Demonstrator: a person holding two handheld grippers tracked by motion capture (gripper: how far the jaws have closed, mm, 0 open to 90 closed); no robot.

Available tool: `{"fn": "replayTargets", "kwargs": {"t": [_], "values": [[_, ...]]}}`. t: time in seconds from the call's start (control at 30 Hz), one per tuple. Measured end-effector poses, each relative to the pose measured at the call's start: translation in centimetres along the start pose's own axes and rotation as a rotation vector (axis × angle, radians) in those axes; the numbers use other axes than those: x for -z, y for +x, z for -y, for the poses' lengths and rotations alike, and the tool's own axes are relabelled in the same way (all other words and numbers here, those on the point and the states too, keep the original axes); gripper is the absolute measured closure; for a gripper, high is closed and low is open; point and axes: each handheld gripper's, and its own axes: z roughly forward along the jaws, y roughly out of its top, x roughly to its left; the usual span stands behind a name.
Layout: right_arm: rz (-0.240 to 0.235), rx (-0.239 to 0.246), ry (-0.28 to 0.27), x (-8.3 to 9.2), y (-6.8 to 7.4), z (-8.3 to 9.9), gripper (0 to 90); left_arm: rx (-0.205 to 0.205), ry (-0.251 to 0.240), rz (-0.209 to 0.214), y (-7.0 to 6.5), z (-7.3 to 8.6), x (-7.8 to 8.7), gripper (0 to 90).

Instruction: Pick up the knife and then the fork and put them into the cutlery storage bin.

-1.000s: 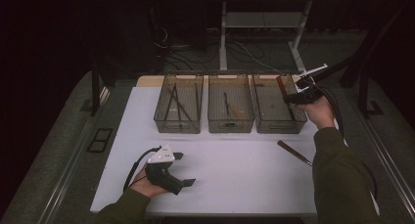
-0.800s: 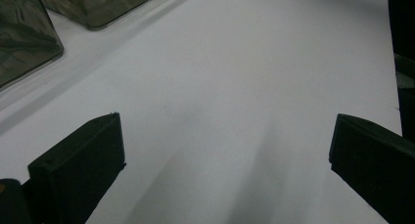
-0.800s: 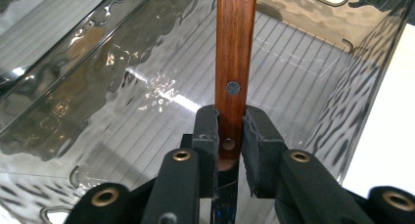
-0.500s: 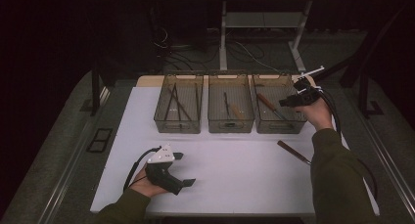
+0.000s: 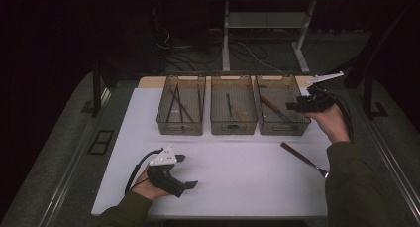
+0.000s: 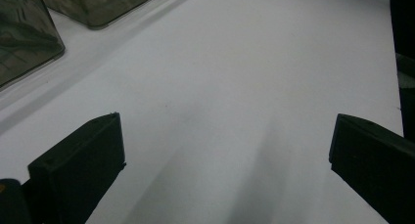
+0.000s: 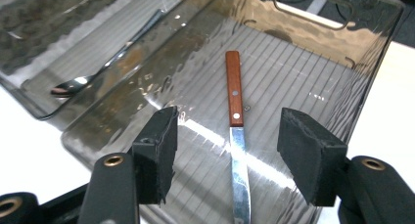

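Note:
A wooden-handled knife (image 7: 234, 89) lies flat in the right clear bin (image 5: 281, 129), where it shows as a brown handle (image 5: 266, 104). My right gripper (image 5: 293, 107) hovers at that bin's right rim. In the right gripper view its jaws (image 7: 229, 125) have just been opening and stand apart above the knife, touching nothing. A second wooden-handled knife (image 5: 301, 158) lies on the white mat (image 5: 247, 172) near the right forearm. My left gripper (image 5: 188, 171) rests on the mat at the front left. Its jaws (image 6: 225, 131) stand wide open over bare mat.
Three clear bins stand in a row at the back of the mat. The left bin (image 5: 181, 129) holds dark sticks, the middle bin (image 5: 233, 128) a spoon (image 7: 85, 79). Dark floor, cables and table legs lie beyond the mat.
The right gripper's jaws opened and left the knife lying in the right bin. The right hand then drew back a little to the right. The left gripper stayed put.

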Motion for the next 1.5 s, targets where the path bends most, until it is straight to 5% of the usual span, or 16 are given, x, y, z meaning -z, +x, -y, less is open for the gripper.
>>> {"fn": "replayTargets", "kwargs": {"t": [0.97, 1.23, 1.5], "values": [[-0.079, 0.063, -0.105, 5.4, 2.5, 4.7, 33.5, 0.001, -0.001, -0.004, 0.0, 0.0, 0.0, 0.0], [-0.094, 0.077, -0.107, 6.1, 3.2, 6.5, 33.2, 0.001, 0.001, -0.007, 0.0, 0.0, 0.0, 0.0], [-0.09, 0.126, -0.037, 6.2, 3.9, 7.9, 32.1, -0.01, 0.009, -0.01, 0.0, 0.0, 0.1, 0.0]]}}
